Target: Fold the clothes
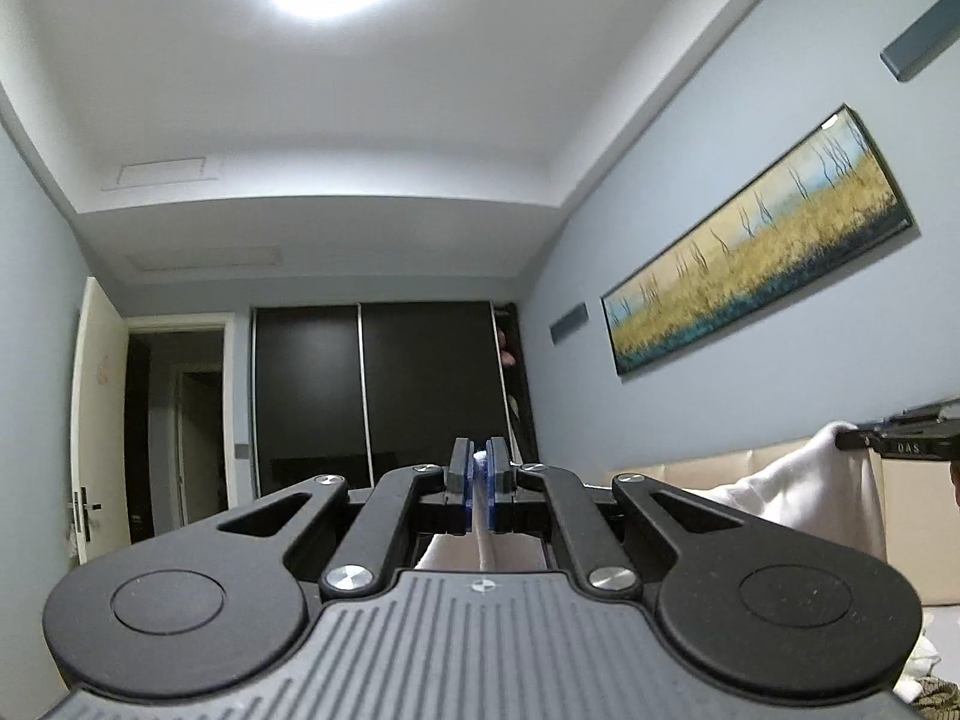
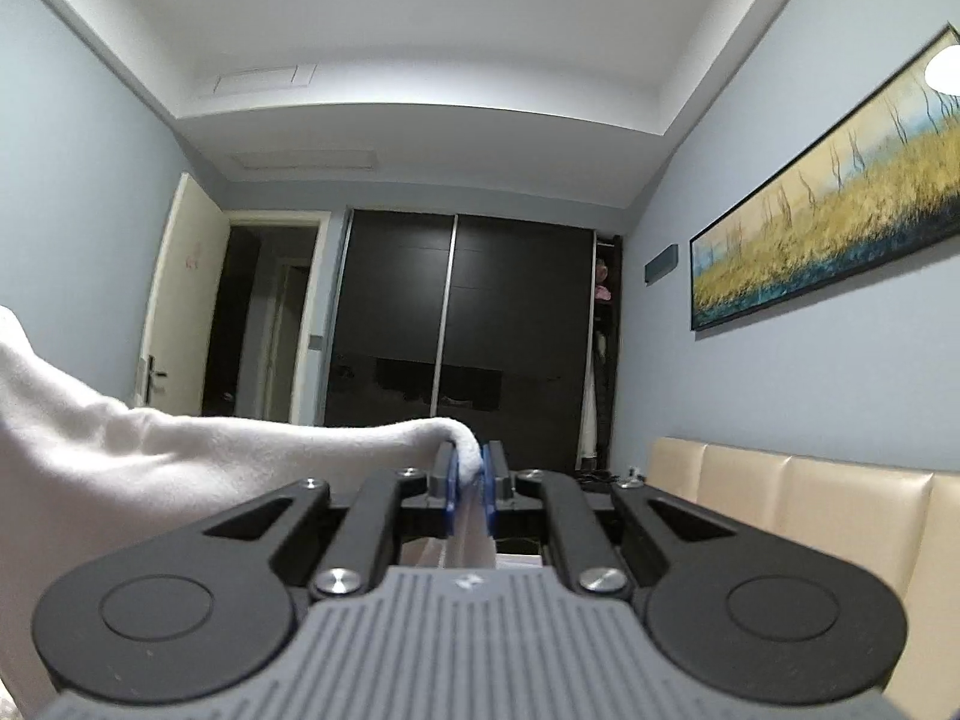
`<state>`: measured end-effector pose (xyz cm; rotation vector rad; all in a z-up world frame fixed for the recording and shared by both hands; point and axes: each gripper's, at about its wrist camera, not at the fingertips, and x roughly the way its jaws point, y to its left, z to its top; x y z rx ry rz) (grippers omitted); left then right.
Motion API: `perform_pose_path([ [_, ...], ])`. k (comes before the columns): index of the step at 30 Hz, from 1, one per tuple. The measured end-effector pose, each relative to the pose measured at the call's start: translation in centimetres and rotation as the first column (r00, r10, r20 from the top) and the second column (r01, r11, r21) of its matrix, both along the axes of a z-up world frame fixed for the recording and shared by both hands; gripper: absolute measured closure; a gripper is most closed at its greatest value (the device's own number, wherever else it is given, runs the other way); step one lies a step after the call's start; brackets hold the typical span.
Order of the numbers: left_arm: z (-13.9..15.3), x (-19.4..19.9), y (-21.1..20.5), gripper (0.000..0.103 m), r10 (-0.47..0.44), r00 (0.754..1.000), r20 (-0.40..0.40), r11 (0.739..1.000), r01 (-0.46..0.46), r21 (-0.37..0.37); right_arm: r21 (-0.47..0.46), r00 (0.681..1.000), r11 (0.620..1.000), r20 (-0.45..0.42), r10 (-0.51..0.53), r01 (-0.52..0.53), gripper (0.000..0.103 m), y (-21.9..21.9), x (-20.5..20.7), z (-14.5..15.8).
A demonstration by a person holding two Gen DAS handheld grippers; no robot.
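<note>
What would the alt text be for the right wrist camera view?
The right gripper is shut on a fold of white cloth that trails off to the left. Beyond it are a dark sliding wardrobe, a landscape painting and a beige padded headboard.

The garment [image 2: 120, 450] is running off the frame at nine o'clock; the painting [image 2: 840, 228] is getting cropped at three o'clock.

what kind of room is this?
Probably a bedroom: padded beige headboard along the wall, dark sliding-door wardrobe at the far end, landscape painting above the headboard.
</note>
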<state>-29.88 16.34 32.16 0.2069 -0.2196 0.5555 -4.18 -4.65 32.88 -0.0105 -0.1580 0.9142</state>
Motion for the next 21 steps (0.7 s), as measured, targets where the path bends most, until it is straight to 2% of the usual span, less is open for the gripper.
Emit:
perform_pose_path([
  [4,-0.4,0.1,0.4,0.101,0.027,0.999,-0.020,1.000,-0.028,-0.013,0.015,0.999,1.000,0.044,0.005,-0.005,0.093,0.7,-1.2,-0.5],
  [8,-2.9,1.2,2.9,0.101,0.068,0.994,-0.088,0.995,-0.073,-0.062,-0.039,0.999,0.999,0.049,0.004,-0.002,0.093,3.6,-0.5,-2.3],
  [11,-6.1,3.7,6.2,0.101,0.083,0.979,-0.184,0.985,-0.109,-0.135,-0.122,1.000,0.992,-0.020,0.020,-0.022,0.093,6.8,1.5,-5.2],
  [16,-12.5,8.5,12.6,0.101,0.092,0.941,-0.325,0.954,-0.177,-0.243,-0.258,0.989,0.965,-0.151,0.005,-0.044,0.093,13.0,6.3,-11.2],
  [21,-17.5,13.3,18.5,0.101,0.091,0.905,-0.415,0.928,-0.228,-0.294,-0.363,0.974,0.931,-0.226,-0.034,-0.051,0.093,19.5,11.3,-16.3],
])
